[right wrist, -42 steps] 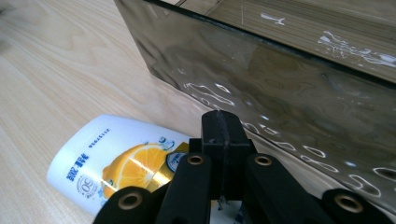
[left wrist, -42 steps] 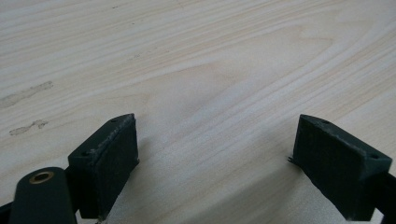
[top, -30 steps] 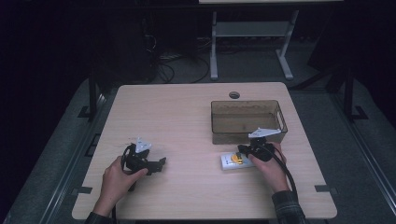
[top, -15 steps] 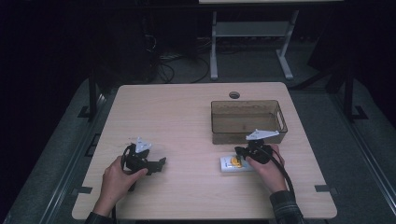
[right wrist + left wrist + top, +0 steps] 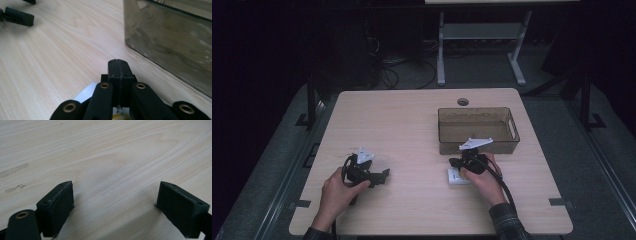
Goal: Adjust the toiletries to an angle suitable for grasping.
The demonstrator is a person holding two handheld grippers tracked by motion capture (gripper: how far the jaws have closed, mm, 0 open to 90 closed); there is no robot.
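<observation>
Light wood-grain surface (image 5: 412, 125) w/ a round cable hole near its far edge, set in a dark room; grey floor around it, white desk legs and loose cables behind. Smoky translucent bin (image 5: 478, 130) stands on the right half, handle slots in its end walls. Small white box (image 5: 457, 176) w/ a yellow spot lies flat just in front of the bin. Right claw (image 5: 117, 65) hovers low over that box, jaws pressed together, nothing between them, tips pointing past the bin's near corner. Left claw (image 5: 115, 202) sits well apart on the left, held low over bare wood, jaws spread wide, empty. Both forearms come in from the near edge.
</observation>
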